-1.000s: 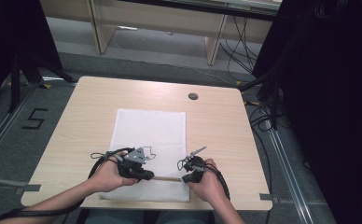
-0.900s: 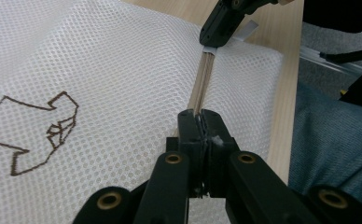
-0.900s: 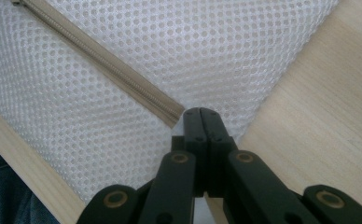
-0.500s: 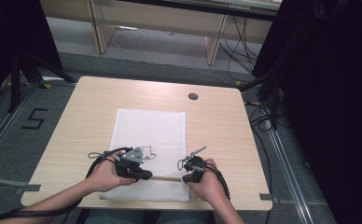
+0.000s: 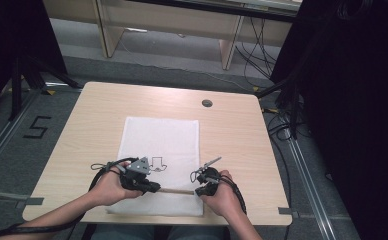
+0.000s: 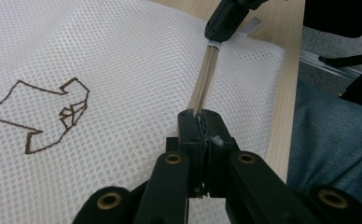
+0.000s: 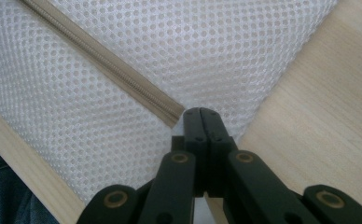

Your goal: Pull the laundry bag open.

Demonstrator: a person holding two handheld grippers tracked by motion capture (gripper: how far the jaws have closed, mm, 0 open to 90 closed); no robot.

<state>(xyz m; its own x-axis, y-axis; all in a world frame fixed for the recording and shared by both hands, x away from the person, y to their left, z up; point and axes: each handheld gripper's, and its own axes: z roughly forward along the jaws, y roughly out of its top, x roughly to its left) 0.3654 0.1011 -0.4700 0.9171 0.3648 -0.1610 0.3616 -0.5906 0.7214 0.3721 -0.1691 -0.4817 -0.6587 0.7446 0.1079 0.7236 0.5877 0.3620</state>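
A white mesh bag [image 5: 162,140] lies flat on the wooden table [image 5: 232,130], with a brown arrow outline [image 6: 44,112] drawn on it. A beige zipper [image 5: 176,191] runs along its near edge between my two grippers. My left gripper [image 5: 157,188] is shut on the zipper's left part; in the left gripper view its jaws [image 6: 199,116] are pressed together with the zipper [image 6: 207,70] stretching away to the other gripper [image 6: 219,28]. My right gripper [image 5: 198,191] is shut at the zipper's right end [image 7: 170,112], pinching the bag's edge [image 7: 201,112].
A round cable hole [image 5: 207,103] sits near the table's far right corner. The person's jeans-clad leg [image 6: 333,140] is just past the near table edge. Cables and dark stands [image 5: 292,100] stand on the floor to the right, shelving legs behind.
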